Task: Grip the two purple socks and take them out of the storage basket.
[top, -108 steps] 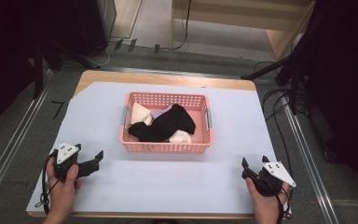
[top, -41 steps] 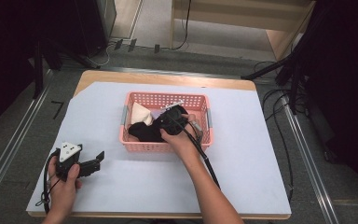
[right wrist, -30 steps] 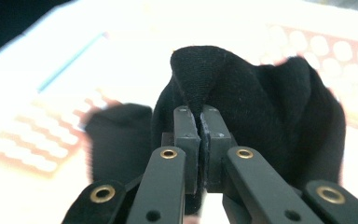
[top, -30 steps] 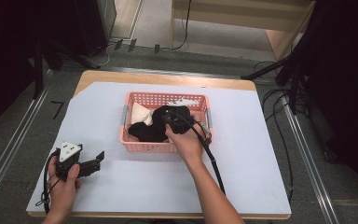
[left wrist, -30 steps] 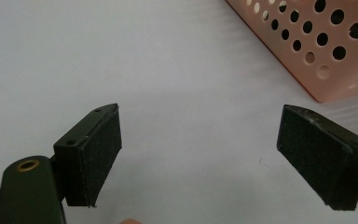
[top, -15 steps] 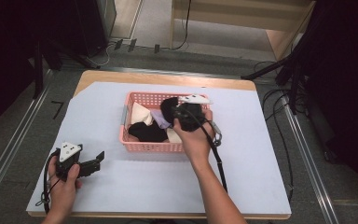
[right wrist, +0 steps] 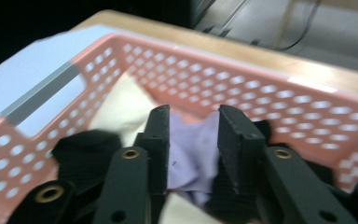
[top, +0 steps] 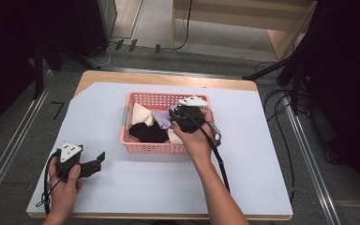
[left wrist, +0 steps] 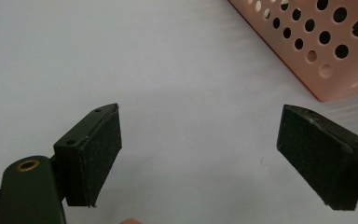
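Note:
A pink perforated basket [top: 159,147] at the table's middle holds a cream cloth [top: 139,114], a black cloth [top: 147,132] and a lilac cloth [top: 161,119]. My right gripper [top: 172,118] reaches into the basket's right half, pointing left at the lilac cloth. In the right gripper view the lilac cloth [right wrist: 193,149] lies in the gap of my right gripper [right wrist: 193,114]. Its jaws have just been opening and the pads stand off the cloth. My left gripper [top: 98,159] rests open at the front left, and in its own view my left gripper [left wrist: 200,140] holds nothing.
The white sheet [top: 262,140] covers the wooden table. One corner of the basket [left wrist: 326,51] shows ahead of the left jaws. A cable [top: 218,159] trails along the right forearm. Cables and stand legs lie on the floor beyond the table.
The right hand came from the table's front right into the basket, then shifted right inside it. The black cloth now lies lower left, and the lilac cloth has come into sight. The left hand kept still.

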A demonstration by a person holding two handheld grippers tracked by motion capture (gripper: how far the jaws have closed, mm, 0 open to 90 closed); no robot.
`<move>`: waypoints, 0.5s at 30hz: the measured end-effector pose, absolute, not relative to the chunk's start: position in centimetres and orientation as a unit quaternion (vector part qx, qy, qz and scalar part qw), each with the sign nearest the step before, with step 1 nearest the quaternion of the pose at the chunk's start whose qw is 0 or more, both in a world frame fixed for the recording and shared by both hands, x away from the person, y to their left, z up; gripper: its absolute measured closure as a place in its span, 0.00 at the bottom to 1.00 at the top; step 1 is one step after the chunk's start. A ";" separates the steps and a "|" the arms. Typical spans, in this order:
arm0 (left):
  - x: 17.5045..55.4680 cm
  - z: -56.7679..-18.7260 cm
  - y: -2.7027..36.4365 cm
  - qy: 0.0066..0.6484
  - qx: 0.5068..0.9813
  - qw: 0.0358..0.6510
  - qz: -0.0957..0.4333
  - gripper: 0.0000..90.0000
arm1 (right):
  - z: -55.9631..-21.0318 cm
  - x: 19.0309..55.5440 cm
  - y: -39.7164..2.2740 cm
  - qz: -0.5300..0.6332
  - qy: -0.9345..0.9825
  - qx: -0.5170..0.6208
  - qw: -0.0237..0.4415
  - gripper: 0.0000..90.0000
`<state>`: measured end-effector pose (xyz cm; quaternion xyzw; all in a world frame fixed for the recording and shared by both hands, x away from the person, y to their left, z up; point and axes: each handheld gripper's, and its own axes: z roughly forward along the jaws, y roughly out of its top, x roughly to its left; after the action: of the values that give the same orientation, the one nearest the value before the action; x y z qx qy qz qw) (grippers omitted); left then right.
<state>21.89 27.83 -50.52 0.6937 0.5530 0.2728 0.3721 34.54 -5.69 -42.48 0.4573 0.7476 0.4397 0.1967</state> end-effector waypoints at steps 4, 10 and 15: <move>21.9 -50.5 27.9 0.552 0.695 0.374 0.271 0.17 | -43.5 35.7 -3.8 0.416 0.768 0.458 0.166 0.75; 21.9 -50.5 27.9 0.552 0.695 0.374 0.270 0.17 | -45.2 37.3 -1.8 0.351 0.803 0.471 0.104 0.73; 21.9 -50.5 27.8 0.552 0.694 0.373 0.271 0.17 | -45.6 37.9 -1.3 0.309 0.807 0.494 0.100 0.64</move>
<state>21.91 27.84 -50.52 0.6945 0.5522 0.2711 0.3732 37.86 -1.28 -45.55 0.4937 0.8066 0.3094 0.0996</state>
